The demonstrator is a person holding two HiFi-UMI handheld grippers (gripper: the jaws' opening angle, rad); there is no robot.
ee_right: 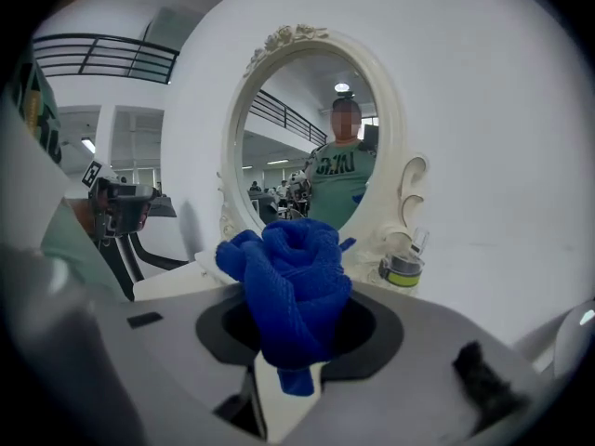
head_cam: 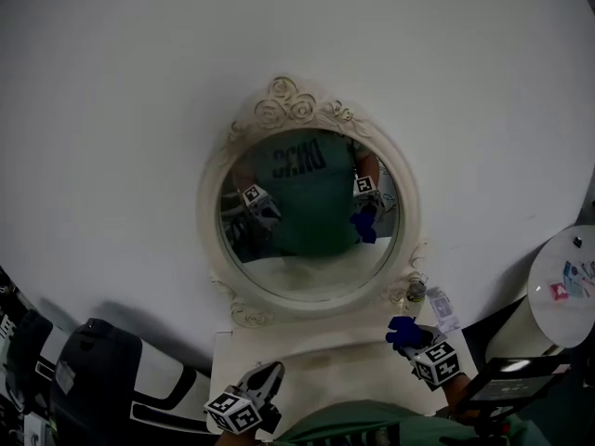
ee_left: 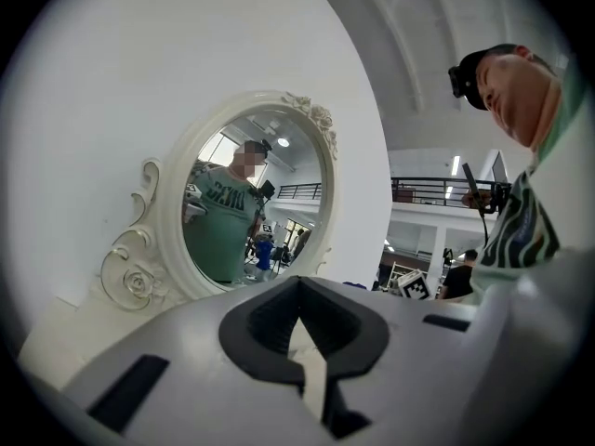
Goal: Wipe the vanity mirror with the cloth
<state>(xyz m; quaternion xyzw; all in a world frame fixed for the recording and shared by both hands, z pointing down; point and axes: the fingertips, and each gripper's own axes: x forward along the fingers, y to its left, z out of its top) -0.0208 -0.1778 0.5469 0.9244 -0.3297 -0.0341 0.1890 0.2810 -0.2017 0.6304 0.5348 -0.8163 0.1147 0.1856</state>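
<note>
While the right tool (head_cam: 410, 340) grips the cloth (ee_right: 293, 282), the mirror (head_cam: 307, 249) stands clear ahead.

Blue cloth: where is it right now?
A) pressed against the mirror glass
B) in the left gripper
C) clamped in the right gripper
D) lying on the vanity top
C: the right gripper is shut on the bunched blue cloth, short of the mirror.

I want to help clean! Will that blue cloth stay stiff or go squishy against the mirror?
Probably squishy: the blue cloth bulges in soft folds from the right gripper's shut jaws. Its looped weave looks light, and likely drags rather than slips.
</note>
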